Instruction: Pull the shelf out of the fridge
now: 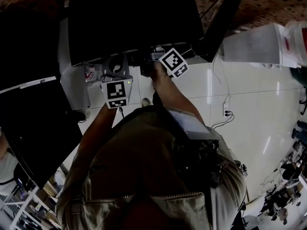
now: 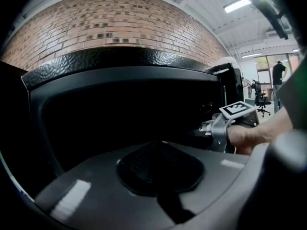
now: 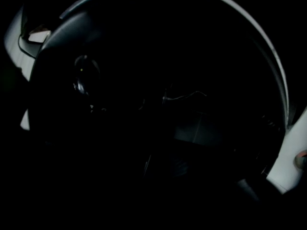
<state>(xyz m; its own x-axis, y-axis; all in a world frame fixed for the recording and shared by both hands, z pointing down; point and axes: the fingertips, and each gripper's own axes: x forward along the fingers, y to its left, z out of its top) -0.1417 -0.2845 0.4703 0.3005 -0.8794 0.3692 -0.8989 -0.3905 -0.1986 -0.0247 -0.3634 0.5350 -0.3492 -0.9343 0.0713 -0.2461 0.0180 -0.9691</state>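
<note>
Head view: reaching at the black fridge (image 1: 134, 18)

Left claw (image 1: 114, 65) has its jaws apart. In the left gripper view its black pad (image 2: 160, 169) lies bare, with nothing on it. It points a little down at the dark mouth of the fridge.

Right claw (image 1: 153, 61) is just beside it, on the right, held in a hand (image 2: 249, 137). Its tip is at the dark mouth too. The right gripper view is almost all black, so I cannot tell if those jaws are apart or on something.

The shelf cannot be made out in that dark. The fridge stands close in front of the person, on a white floor (image 1: 249, 109), with a brick wall (image 2: 110, 23) behind it.
</note>
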